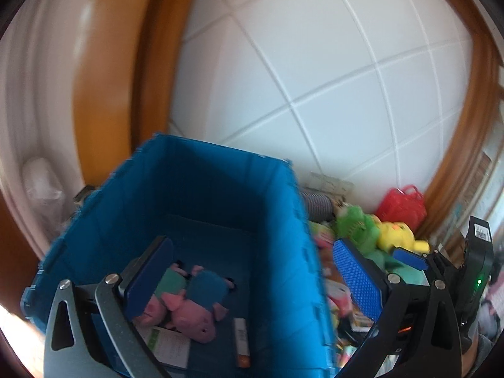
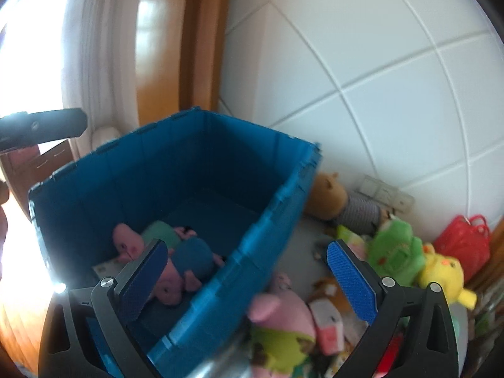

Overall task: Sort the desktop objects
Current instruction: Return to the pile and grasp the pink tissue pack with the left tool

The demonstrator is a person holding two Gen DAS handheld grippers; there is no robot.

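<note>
Sorting under way, by the look of it: two pink pig plush toys (image 1: 189, 299) lying together on the bottom of the blue crate (image 2: 239, 163), one in a teal top, one in a blue top, beside a white card (image 1: 168, 345) and a slim white-and-orange tube (image 1: 242, 343). Left gripper (image 1: 252, 280) spread wide and holding nothing, straddling the crate's right wall. Right gripper (image 2: 249, 277) likewise spread wide and empty, hovering over the crate's near right corner. Still out on the worktop (image 2: 302, 239), right of the crate: a pink pig plush in a green top (image 2: 280, 324) nearest, a green frog plush (image 2: 395, 252), a yellow plush (image 2: 444, 271), a brown plush in stripes (image 2: 334, 195) by the far wall, a red basket (image 2: 464, 242). Probably between a drop and a fresh pick. Next pick: soft, squashy bodies, so a wide closing on the torso rather than a limb.
</note>
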